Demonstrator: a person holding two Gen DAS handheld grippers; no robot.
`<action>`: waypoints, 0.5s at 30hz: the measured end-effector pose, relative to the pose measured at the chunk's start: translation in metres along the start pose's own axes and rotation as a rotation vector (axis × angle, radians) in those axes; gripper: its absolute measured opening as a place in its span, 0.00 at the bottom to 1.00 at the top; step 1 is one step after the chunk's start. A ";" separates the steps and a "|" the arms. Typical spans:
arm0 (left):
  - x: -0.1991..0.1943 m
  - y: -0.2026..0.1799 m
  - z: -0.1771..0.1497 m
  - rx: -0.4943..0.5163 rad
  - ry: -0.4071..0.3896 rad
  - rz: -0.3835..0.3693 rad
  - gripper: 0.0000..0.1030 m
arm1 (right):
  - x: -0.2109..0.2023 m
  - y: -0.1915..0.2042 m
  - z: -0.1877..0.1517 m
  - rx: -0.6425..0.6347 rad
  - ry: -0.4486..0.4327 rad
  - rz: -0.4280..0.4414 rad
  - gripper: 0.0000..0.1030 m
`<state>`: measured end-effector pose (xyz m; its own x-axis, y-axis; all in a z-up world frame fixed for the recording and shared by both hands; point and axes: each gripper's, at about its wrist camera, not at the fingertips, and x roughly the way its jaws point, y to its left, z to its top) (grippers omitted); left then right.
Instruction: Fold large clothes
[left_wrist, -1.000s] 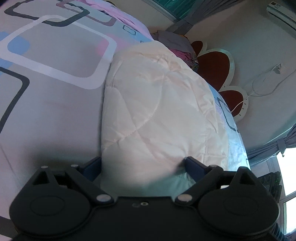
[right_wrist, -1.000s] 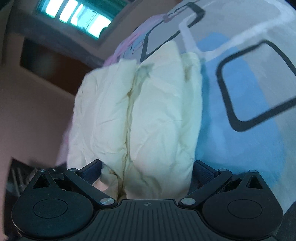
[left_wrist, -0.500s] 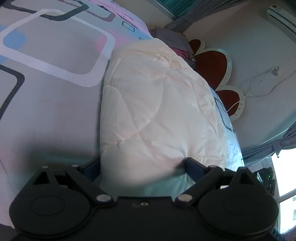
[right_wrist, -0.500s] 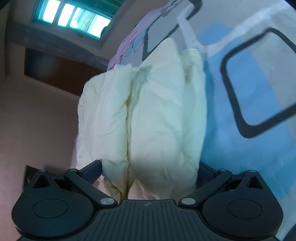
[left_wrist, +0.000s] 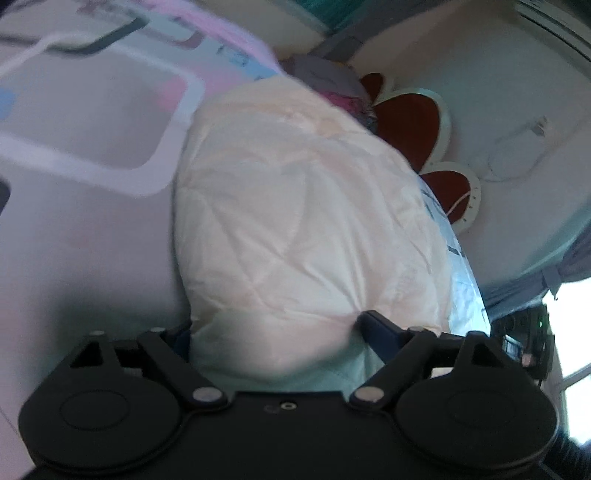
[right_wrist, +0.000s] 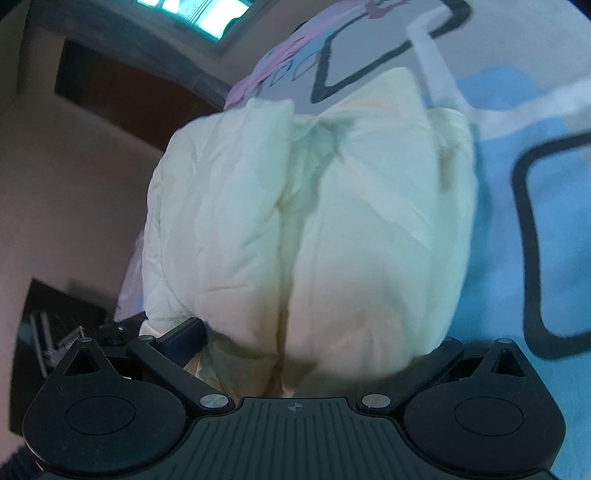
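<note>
Both pictures are blurry. The puffy cream quilt (left_wrist: 306, 229) lies folded on the bed (left_wrist: 85, 229), and its near end bulges over the tongs, hiding most of their fingers. The left tongs (left_wrist: 275, 325) are closing on that fat end, and a dark finger (left_wrist: 373, 323) dents the cloth. The right tongs (right_wrist: 314, 336) are closing too, with the quilt's (right_wrist: 314, 221) thick folds between them. Its right finger is hidden. Compared with a second ago, the quilt fills more of both views.
</note>
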<state>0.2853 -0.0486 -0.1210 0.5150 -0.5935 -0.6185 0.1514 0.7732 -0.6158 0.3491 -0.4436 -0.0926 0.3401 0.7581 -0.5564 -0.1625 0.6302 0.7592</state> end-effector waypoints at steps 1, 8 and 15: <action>-0.002 -0.003 -0.001 0.020 -0.015 -0.002 0.79 | 0.001 -0.002 0.000 0.014 0.002 0.022 0.81; -0.017 -0.021 -0.001 0.174 -0.037 0.011 0.74 | -0.001 0.013 -0.012 -0.015 -0.046 0.009 0.71; -0.044 -0.037 0.017 0.312 -0.074 -0.028 0.72 | -0.001 0.042 -0.021 -0.029 -0.096 0.031 0.68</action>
<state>0.2714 -0.0473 -0.0626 0.5650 -0.6066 -0.5593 0.4120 0.7947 -0.4457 0.3228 -0.4146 -0.0671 0.4218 0.7588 -0.4963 -0.2004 0.6119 0.7651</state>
